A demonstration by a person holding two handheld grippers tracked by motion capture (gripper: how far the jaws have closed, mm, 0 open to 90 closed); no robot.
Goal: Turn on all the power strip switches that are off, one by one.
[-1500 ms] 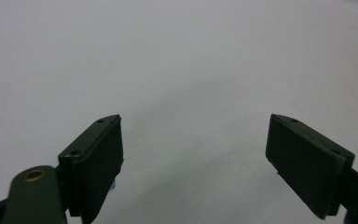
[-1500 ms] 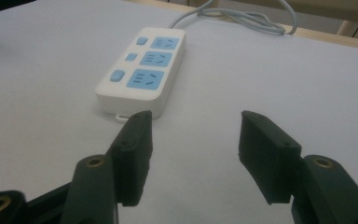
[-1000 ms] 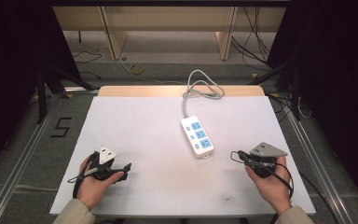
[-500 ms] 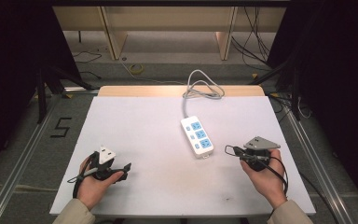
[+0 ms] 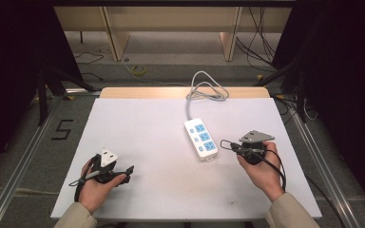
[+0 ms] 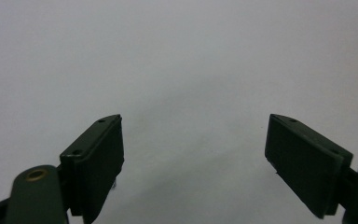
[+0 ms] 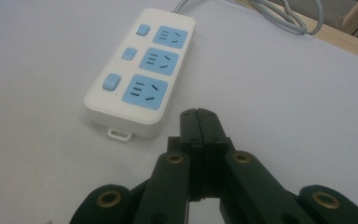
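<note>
On the white bench [image 5: 138, 128], right tongs [image 7: 199, 122] closed empty just short of the power strip [image 7: 142, 70], high view adding left tongs [image 5: 127, 172] open, well apart.

A white counter [image 5: 138, 128] with a wooden far edge carries a white power strip [image 5: 201, 138] lying flat right of centre, its three blue sockets facing up. Its grey cord [image 5: 204, 92] loops over that far edge.

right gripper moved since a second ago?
Yes. In the high view the right gripper has slid left across the table, closer to the white power strip with blue sockets; its jaws are shut, empty.
</note>
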